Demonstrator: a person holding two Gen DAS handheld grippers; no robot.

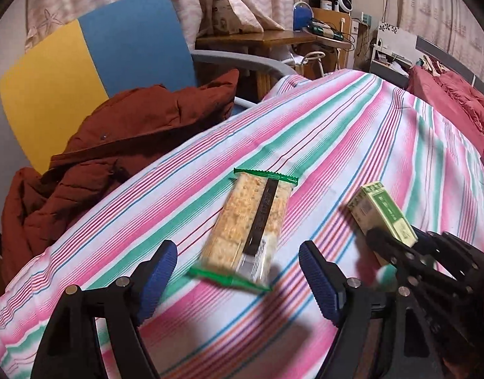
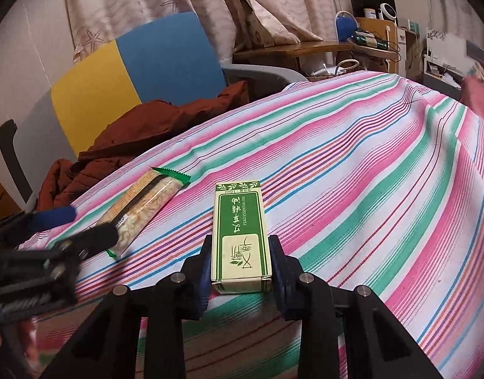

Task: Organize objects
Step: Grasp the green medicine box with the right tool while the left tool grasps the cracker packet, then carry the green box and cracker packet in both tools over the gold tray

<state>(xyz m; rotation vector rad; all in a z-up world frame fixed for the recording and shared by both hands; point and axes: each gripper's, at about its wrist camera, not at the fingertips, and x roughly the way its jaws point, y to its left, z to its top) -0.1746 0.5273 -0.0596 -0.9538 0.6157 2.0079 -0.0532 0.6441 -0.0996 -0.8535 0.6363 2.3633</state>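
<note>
A snack bar (image 1: 251,221) in a clear wrapper with green ends lies on the striped cloth (image 1: 352,132). My left gripper (image 1: 238,263) is open, its blue pads (image 1: 158,268) on either side of the bar's near end without touching it. A green and cream box (image 2: 238,230) is clamped between the pads of my right gripper (image 2: 238,254), which is shut on it near its rear end, just over the cloth. From the left wrist, the box (image 1: 381,211) and right gripper (image 1: 396,249) show at the right. From the right wrist, the bar (image 2: 140,208) and left gripper (image 2: 77,225) show at the left.
A red-brown jacket (image 1: 115,145) is heaped on a blue and yellow chair (image 1: 93,63) beyond the cloth's left edge. A wooden desk (image 1: 257,36) with clutter stands behind. Red bedding (image 1: 453,94) lies at the far right. The striped cloth stretches bare to the right.
</note>
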